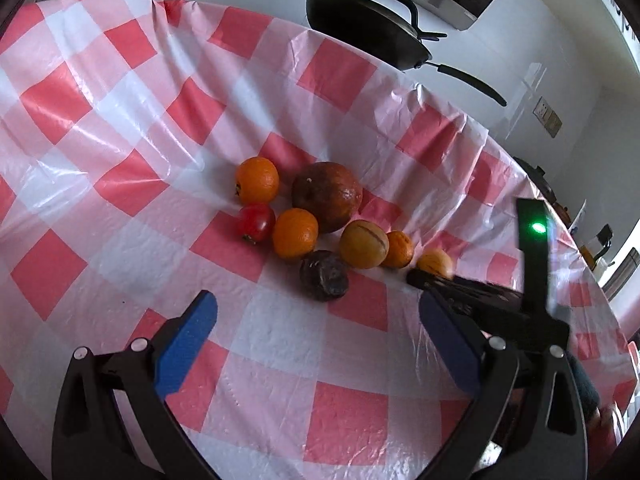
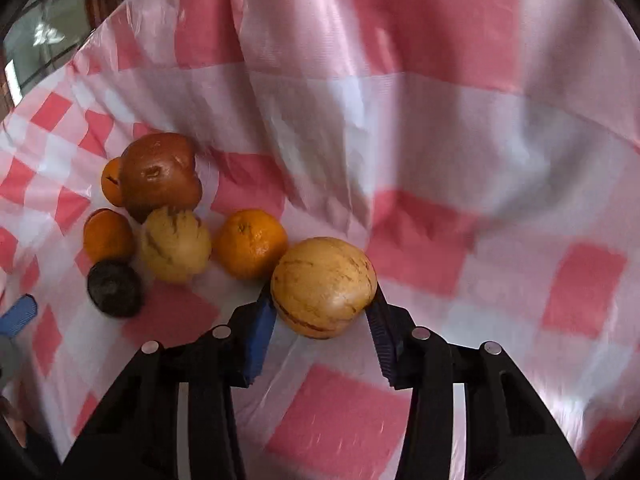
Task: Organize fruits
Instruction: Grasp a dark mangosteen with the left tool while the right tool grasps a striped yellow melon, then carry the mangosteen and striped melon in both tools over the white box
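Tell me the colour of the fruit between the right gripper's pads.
Yellow fruit with brown streaks; right wrist view.

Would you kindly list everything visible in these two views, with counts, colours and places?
Oranges: three, orange, in the fruit cluster.
Striped yellow melon-like fruits: two, tan-yellow; one in the cluster, the other between the right gripper's pads.
Pomegranate: one, red-brown, back of the cluster.
Tomato: one, red, left of the cluster.
Dark wrinkled fruit: one, near-black, front of the cluster.
Tablecloth: one, red-and-white check, covering the table.
Frying pan: one, black, beyond the cloth.
Left gripper: blue pads, open, empty.
Right gripper: blue pads, closed on the yellow fruit.
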`<state>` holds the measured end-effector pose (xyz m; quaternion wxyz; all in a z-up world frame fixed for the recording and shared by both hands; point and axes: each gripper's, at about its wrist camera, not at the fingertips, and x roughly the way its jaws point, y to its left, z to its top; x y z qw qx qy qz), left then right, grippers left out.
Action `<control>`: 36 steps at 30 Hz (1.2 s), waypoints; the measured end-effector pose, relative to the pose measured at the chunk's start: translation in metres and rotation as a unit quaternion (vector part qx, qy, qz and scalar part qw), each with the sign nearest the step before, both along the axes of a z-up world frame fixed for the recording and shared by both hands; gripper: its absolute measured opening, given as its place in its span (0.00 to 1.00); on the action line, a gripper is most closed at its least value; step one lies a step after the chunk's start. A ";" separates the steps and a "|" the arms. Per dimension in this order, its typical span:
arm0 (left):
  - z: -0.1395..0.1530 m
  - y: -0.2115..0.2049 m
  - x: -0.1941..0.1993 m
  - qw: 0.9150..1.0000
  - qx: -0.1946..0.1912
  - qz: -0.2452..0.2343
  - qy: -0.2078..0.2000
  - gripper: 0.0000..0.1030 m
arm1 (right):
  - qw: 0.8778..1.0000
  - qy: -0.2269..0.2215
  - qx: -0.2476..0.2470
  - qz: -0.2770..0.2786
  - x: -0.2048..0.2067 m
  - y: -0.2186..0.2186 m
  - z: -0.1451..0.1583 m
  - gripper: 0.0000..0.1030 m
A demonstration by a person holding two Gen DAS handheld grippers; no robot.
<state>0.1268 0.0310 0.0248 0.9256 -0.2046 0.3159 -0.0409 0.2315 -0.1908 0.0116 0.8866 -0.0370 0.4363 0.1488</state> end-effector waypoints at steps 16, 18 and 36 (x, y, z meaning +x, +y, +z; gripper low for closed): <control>-0.007 -0.038 0.054 0.986 0.137 0.009 0.100 0.97 | 0.975 -0.013 0.203 -0.089 -0.051 -0.064 0.000 0.43; -0.011 -0.041 0.067 0.982 0.148 0.010 0.118 0.89 | 0.975 -0.014 0.205 -0.088 -0.052 -0.064 0.001 0.43; 0.011 -0.032 0.002 0.986 0.161 -0.001 0.049 0.39 | 0.968 -0.011 0.238 -0.080 -0.052 -0.073 -0.002 0.43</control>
